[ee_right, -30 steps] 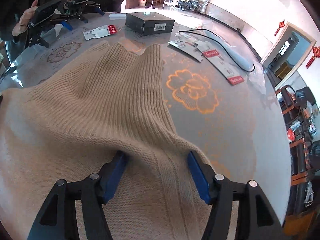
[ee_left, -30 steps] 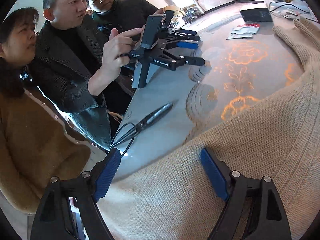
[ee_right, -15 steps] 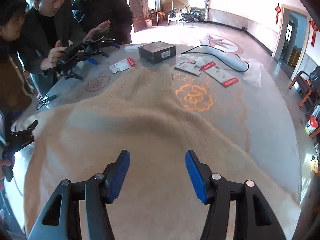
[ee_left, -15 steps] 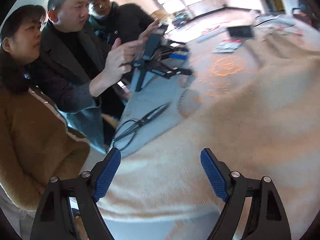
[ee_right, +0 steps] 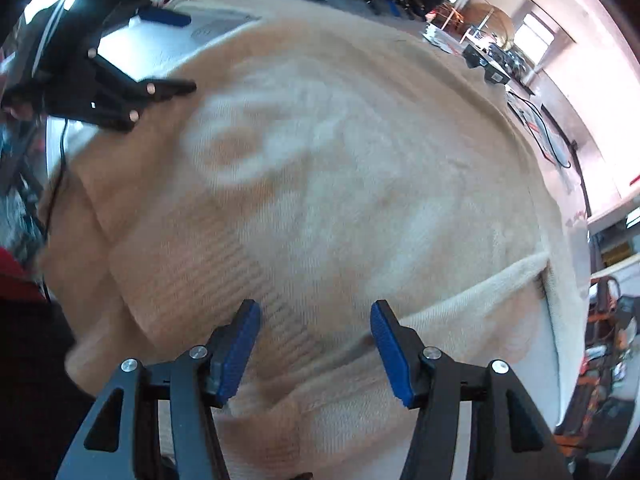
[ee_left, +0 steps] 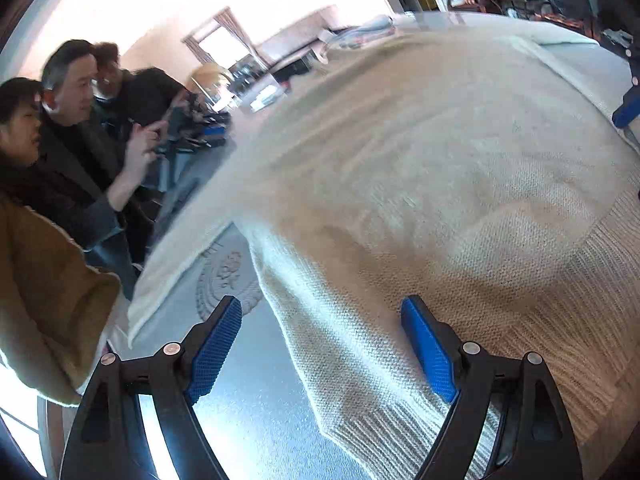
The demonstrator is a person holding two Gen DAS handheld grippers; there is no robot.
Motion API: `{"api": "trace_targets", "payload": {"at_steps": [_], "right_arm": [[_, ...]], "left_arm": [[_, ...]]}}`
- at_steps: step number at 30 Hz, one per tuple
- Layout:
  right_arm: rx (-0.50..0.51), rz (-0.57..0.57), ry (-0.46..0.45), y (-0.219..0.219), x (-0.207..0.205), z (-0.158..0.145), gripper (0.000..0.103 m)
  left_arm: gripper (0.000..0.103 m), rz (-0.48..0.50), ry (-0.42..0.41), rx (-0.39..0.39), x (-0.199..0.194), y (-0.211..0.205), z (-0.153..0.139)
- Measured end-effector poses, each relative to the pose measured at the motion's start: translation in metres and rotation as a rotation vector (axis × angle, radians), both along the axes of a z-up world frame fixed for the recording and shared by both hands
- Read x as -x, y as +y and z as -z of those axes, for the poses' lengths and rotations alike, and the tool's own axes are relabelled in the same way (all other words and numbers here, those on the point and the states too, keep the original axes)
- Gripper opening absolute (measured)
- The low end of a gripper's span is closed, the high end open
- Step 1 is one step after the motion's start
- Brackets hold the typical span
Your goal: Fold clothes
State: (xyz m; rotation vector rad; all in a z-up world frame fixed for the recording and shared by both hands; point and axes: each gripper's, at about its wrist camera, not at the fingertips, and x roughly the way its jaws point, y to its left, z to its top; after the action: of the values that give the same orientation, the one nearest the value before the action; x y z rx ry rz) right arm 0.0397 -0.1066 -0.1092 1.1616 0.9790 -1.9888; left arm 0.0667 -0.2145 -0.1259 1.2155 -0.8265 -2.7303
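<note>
The beige sweater [ee_left: 420,168] lies spread wide over the table [ee_left: 248,412], filling most of both views, ribbed hem near the cameras. The left tongs [ee_left: 322,346] hang spread apart, one blue pad over bare table, the other over the hem's left corner, nothing pinched between them. The right tongs [ee_right: 314,346] are spread too, poised above the ribbed band with no knit caught. A sleeve [ee_right: 472,300] lies folded across the body on the right (a crease already laid, by the look of it). What could go wrong? The loose, thick knit may bunch if one pair of tongs bites a single layer, so any fold would skew. The hem sits near the table's edge; a careless drag could slide it off. Onlookers [ee_left: 72,128] stand close on the far left, holding another gripper [ee_left: 192,136].
</note>
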Motion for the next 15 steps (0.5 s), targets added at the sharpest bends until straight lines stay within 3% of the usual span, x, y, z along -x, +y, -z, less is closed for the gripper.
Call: {"api": "trace_targets", "payload": {"at_steps": [3,6,10,12,15], "right_arm": [[-0.041,0.090,-0.010,0.044,-0.001,0.000,0.059],[-0.031,0.289,-0.080,0.108,0.005,-0.004,0.059],[-0.082,0.475,-0.042,0.185,-0.005,-0.013,0.059],[-0.065,0.527,-0.029,0.208,-0.013,-0.023,0.059],[0.049,0.508,-0.032,0.193,-0.016,-0.042,0.059]], "left_arm": [[0.084,-0.043,0.017,-0.011,-0.013,-0.004,0.003],[0.084,-0.080,-0.001,-0.055,-0.018,-0.008,0.001],[0.084,-0.093,-0.010,-0.060,-0.029,-0.002,-0.002],[0.084,-0.109,-0.008,-0.086,-0.040,-0.003,-0.008],[0.084,-0.156,-0.001,-0.160,-0.056,-0.008,-0.016]]}}
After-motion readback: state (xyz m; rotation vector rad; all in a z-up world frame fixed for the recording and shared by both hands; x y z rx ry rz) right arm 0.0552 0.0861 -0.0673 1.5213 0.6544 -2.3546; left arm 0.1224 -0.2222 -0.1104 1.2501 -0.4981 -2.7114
